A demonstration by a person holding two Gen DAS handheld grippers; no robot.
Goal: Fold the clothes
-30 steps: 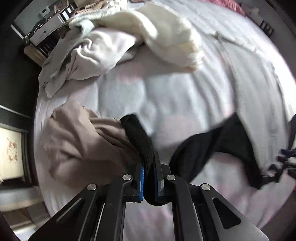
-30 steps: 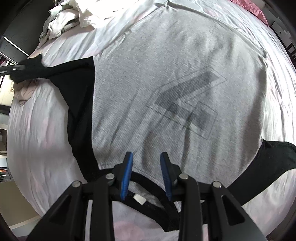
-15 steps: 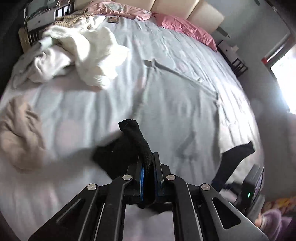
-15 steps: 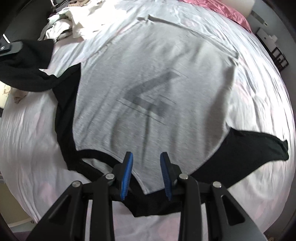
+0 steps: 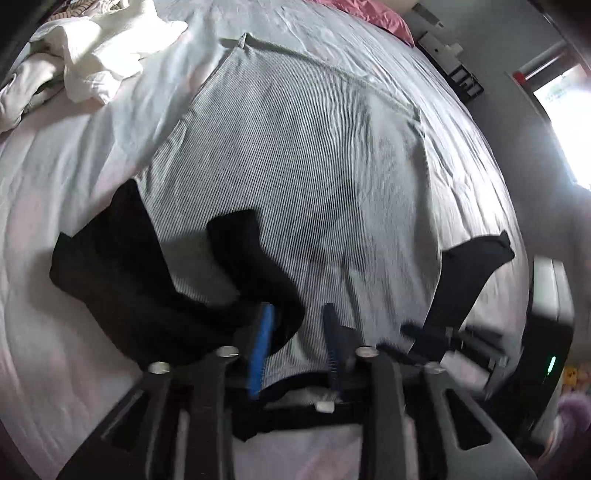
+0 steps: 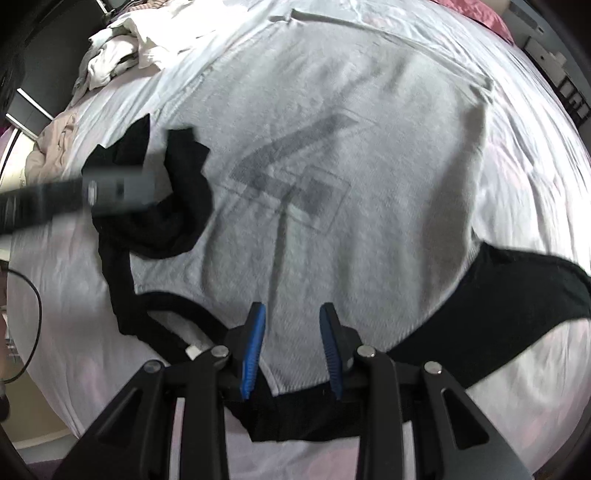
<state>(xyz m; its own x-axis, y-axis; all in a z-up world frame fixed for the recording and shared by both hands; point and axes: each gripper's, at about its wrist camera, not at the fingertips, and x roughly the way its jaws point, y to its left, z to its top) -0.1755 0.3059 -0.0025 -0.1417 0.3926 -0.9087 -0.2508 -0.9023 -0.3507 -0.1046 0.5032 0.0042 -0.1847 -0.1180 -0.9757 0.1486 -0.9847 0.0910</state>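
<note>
A grey T-shirt [image 5: 314,166] with black sleeves lies flat on the white bed, a faint print showing on its body [image 6: 295,184]. Its left sleeve [image 5: 240,251] is folded in over the grey body. My left gripper [image 5: 299,321] hangs above it, jaws opening; the sleeve end drapes against the left finger and the pads do not press it. In the right wrist view the left gripper [image 6: 118,192] is a blurred bar over that sleeve [image 6: 177,221]. My right gripper [image 6: 291,325] stands open just above the black collar [image 6: 166,314], nothing between its fingers. The right sleeve [image 6: 498,306] lies spread out.
A heap of white clothes [image 5: 92,48] lies at the far left of the bed, with a beige garment [image 6: 51,147] beside it. Pink pillows [image 5: 369,14] mark the head end. A black shelf [image 5: 461,77] and a bright window [image 5: 569,122] are off to the right.
My left gripper has carried the black sleeve rightward from beside the beige garment onto the grey shirt body, and its jaws have parted. The right gripper has barely shifted.
</note>
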